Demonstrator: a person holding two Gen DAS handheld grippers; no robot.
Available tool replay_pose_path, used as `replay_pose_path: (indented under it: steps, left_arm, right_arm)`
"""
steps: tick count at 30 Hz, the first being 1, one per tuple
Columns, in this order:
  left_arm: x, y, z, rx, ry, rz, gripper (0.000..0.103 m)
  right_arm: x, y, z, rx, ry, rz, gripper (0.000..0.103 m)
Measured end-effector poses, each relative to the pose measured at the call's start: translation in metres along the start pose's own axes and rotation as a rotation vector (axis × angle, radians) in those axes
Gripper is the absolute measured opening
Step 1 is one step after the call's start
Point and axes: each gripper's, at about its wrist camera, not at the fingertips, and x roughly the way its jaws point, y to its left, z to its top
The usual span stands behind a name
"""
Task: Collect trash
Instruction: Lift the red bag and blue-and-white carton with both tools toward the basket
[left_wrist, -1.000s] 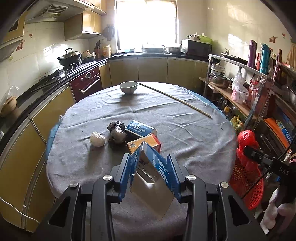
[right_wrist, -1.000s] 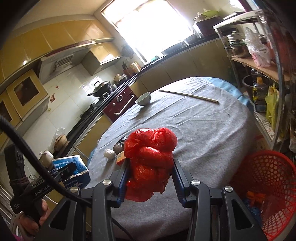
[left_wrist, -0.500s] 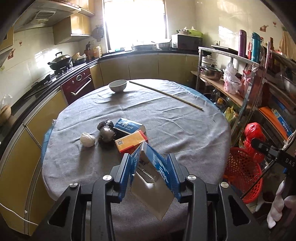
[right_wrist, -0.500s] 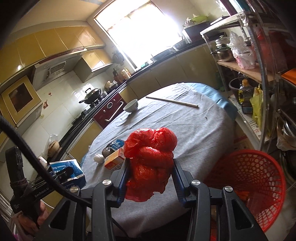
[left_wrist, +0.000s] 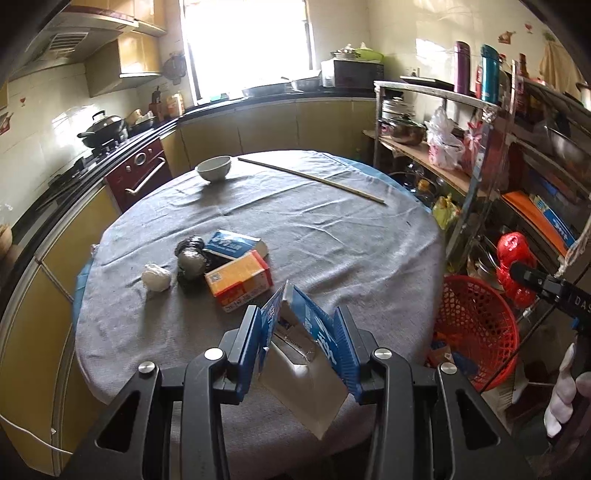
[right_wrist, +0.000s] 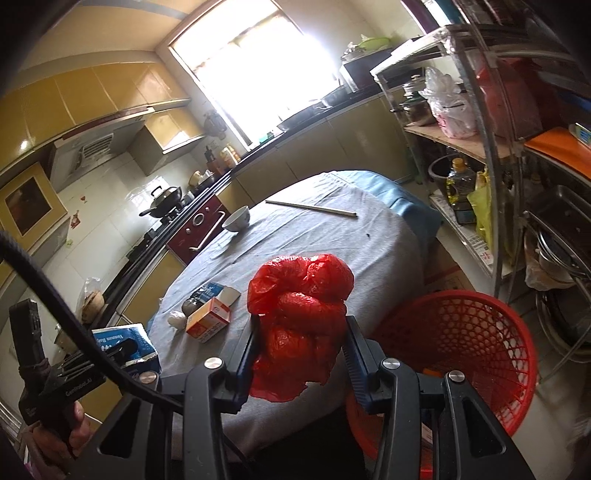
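Right wrist view: right hand-held gripper (right_wrist: 300, 354) clamps red bag (right_wrist: 301, 317); left hand-held gripper (left_wrist: 300, 341) (own view) grips blue carton (left_wrist: 301, 332)

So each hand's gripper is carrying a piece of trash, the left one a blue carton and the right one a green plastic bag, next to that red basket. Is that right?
Nearly. The plastic bag in the right gripper is red, not green, as the right wrist view shows. The left gripper does clamp the blue carton, and the red basket stands beside the table.
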Motion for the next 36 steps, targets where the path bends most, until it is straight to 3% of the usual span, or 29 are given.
replay_pose_path:
  steps: [19,30,36]
  left_arm:
    - [-0.005,-0.048,-0.006,0.113,-0.016,-0.150,0.043]
    - [0.000,-0.072,-0.008,0.146,0.008,-0.231,0.043]
    - [0.009,-0.089,-0.004,0.164,0.048,-0.311,0.043]
  right_arm:
    - [-0.013,-0.026,-0.004,0.051,-0.016,-0.021,0.046]
    - [-0.020,-0.045,-0.012,0.083,-0.010,-0.042,0.046]
    - [-0.027,-0.061,-0.015,0.108,-0.012,-0.062,0.046]
